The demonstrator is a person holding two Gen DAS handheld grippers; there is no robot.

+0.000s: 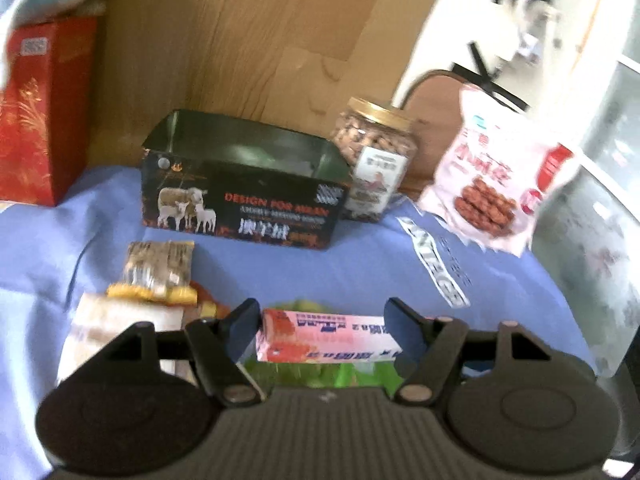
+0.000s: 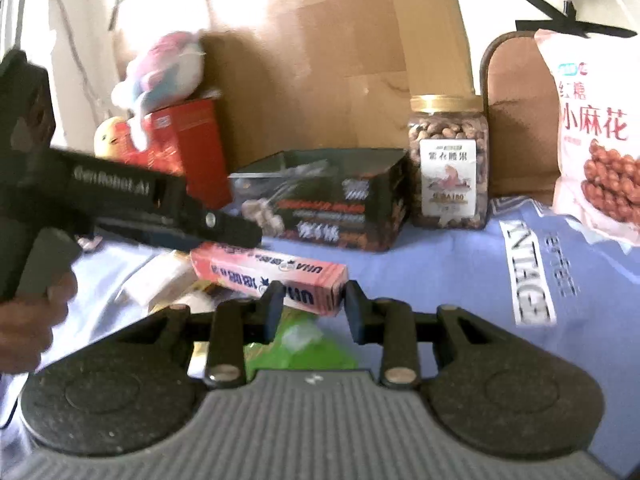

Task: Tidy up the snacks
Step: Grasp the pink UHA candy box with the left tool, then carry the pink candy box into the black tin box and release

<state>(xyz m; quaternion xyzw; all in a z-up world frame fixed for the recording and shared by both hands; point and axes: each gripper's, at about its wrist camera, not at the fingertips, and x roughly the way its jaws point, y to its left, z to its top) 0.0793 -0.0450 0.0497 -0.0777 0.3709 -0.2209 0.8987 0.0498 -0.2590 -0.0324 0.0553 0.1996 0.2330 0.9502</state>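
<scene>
Your right gripper is clamped on the near end of the one pink candy box, printed "UHA" with Chinese characters; both fingers press its sides. The box lies across a small heap of packets on the blue cloth, which carries large white letters reading roughly "NTAG". Your left gripper stands wider, its fingers at either end of the same pink box; whether they touch it you cannot tell from these views. Its body, seen from the right wrist, bears "GenRobot.AI".

Behind sits one open black box printed "DESIGN FOR MILAN", with three white sheep pictured on its front. Just beside it on the right stands one clear jar of nuts with a gold lid and a white label in Chinese. One pink snack bag, reading "小麻花", stands further right. One red carton is at the far left, with a plush toy on top.
</scene>
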